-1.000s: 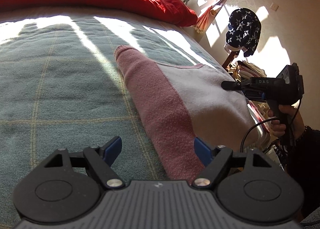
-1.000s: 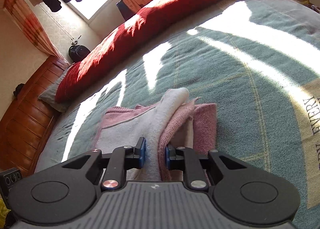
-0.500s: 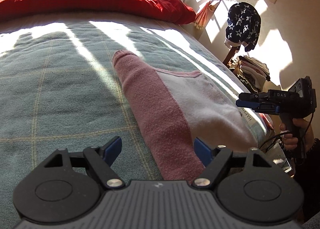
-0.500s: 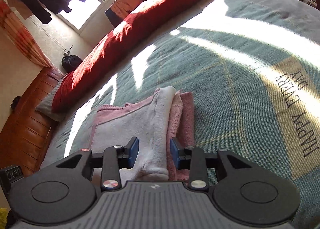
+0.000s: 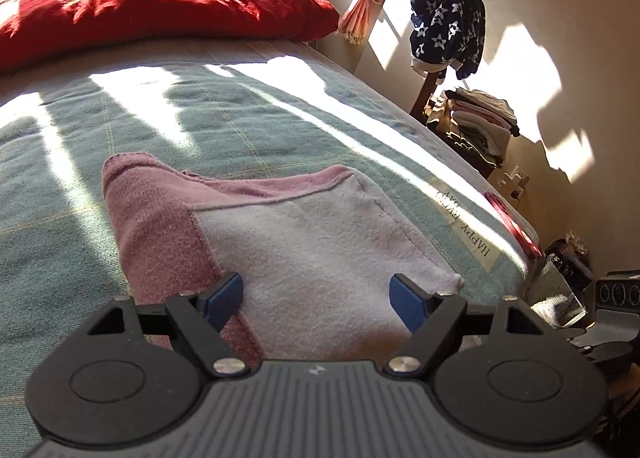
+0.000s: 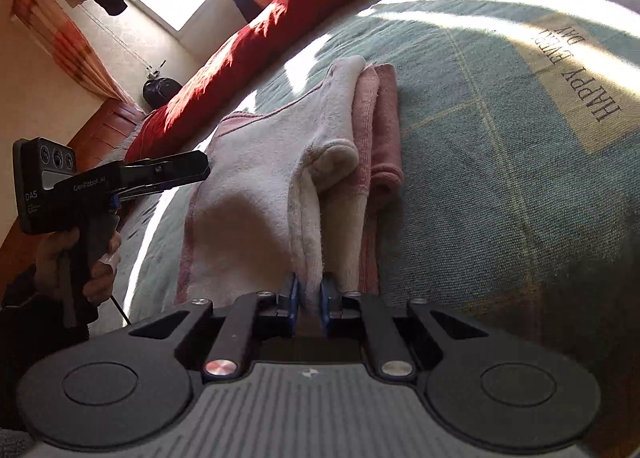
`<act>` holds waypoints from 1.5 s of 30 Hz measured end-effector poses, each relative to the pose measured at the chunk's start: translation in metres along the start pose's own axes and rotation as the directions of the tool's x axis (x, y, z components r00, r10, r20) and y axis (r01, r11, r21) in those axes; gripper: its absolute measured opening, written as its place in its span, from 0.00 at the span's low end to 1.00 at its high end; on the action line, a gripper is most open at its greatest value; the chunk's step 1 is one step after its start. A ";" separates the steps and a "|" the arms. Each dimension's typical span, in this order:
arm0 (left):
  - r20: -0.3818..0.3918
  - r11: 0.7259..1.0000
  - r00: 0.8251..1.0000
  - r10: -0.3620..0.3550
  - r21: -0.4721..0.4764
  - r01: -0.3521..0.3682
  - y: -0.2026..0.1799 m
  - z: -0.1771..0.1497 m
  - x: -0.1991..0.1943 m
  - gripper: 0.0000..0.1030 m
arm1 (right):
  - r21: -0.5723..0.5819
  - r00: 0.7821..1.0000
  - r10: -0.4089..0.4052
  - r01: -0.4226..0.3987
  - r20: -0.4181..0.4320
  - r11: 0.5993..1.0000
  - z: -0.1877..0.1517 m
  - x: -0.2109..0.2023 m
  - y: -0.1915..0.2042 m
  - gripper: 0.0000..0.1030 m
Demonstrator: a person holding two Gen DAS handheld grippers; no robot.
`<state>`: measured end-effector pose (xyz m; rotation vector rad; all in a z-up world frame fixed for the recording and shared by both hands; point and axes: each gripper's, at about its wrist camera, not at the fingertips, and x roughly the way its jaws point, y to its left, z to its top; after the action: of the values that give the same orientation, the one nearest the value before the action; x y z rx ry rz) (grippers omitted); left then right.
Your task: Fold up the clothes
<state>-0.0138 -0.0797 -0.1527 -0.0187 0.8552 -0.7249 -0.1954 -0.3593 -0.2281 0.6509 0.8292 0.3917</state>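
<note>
A pink and white garment (image 5: pixel 312 242) lies folded on the teal checked blanket (image 5: pixel 60 185). Its pink sleeve lies along the left side in the left wrist view. My left gripper (image 5: pixel 316 290) hovers over the garment's near white part. Its jaws are opening wide and nothing is pinched between them. In the right wrist view the garment (image 6: pixel 260 177) shows stacked white and pink folds. My right gripper (image 6: pixel 308 294) is shut on a ridge of the white fabric at the near edge. The left gripper (image 6: pixel 202 167) shows there at the garment's left side, held by a hand (image 6: pixel 96 262).
A red duvet (image 5: pixel 160 13) lies along the head of the bed. Beyond the bed's right edge a star-patterned garment (image 5: pixel 448 25) hangs over a stack of folded clothes (image 5: pixel 480 117). A lettered band (image 6: pixel 576 69) borders the blanket. A wooden headboard (image 6: pixel 108 121) stands at left.
My right gripper opened, drew back along the folds toward the near edge and shut on the white fabric. My left gripper slid right, from over the pink sleeve to over the white part.
</note>
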 end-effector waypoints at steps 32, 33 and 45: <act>0.071 0.994 0.994 -0.080 -0.073 0.085 0.028 0.017 0.010 0.90 | -0.292 0.975 -0.068 0.129 0.212 0.948 0.065 0.017 0.068 0.44; 0.079 0.993 0.993 -0.082 -0.075 0.088 0.029 0.015 0.005 0.90 | -0.283 0.969 -0.090 0.155 0.229 0.947 0.077 0.021 0.063 0.48; 0.091 0.997 0.995 -0.046 -0.049 0.051 0.038 0.013 -0.010 0.91 | -0.139 0.965 -0.157 0.188 0.211 0.972 0.132 0.088 0.004 0.25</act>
<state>0.0127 -0.0479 -0.1488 -0.1178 0.7893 -0.7417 -0.0384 -0.3566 -0.2077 0.4567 0.6511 0.2264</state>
